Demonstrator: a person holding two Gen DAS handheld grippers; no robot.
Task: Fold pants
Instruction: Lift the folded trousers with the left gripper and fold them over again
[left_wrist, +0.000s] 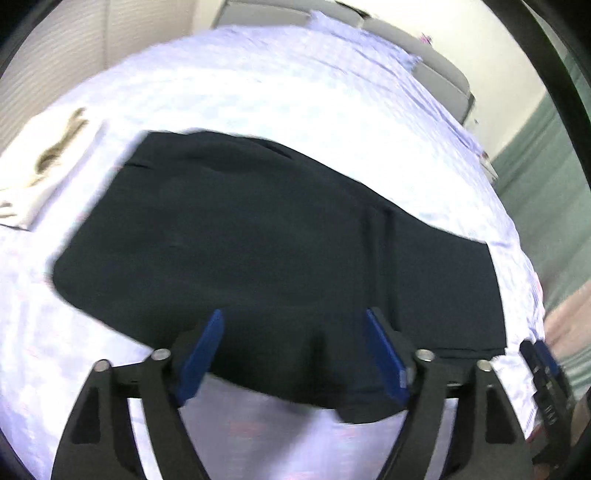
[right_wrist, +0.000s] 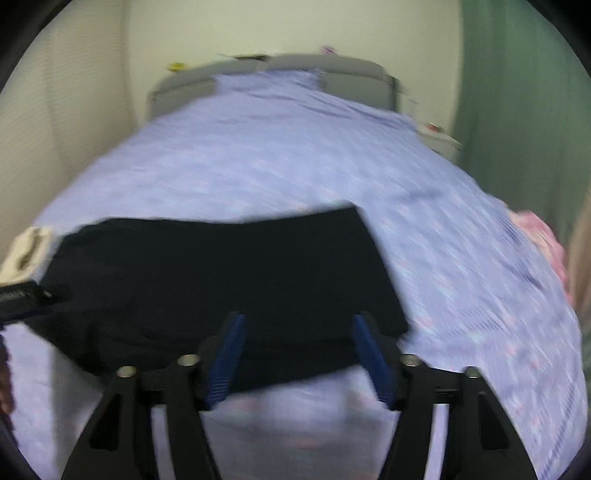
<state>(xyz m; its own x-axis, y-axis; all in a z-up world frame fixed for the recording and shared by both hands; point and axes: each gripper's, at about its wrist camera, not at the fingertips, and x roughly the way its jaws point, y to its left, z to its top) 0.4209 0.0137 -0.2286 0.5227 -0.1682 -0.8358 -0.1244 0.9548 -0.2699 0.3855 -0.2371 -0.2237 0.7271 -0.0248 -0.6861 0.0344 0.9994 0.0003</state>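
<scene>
Blurred bedspread (right_wrist: 295, 166), dark pants (right_wrist: 221, 277) detail-less

Counted: one pair of black pants (left_wrist: 258, 236) on one bed sheet (left_wrist: 258, 92), one folded pale cloth (left_wrist: 48, 162) at the left, one pink cloth (right_wrist: 543, 236) at the right edge, two grippers, left gripper (left_wrist: 295, 347) and right gripper (right_wrist: 299, 350), each with two blue pads (left_wrist: 201, 354).

The pants (left_wrist: 258, 236) lie flat on the bed (left_wrist: 258, 92), near its foot edge. A folded cloth (left_wrist: 40, 173) lies left of them, by the bed's left edge. The headboard (right_wrist: 266, 70) stands behind.
</scene>
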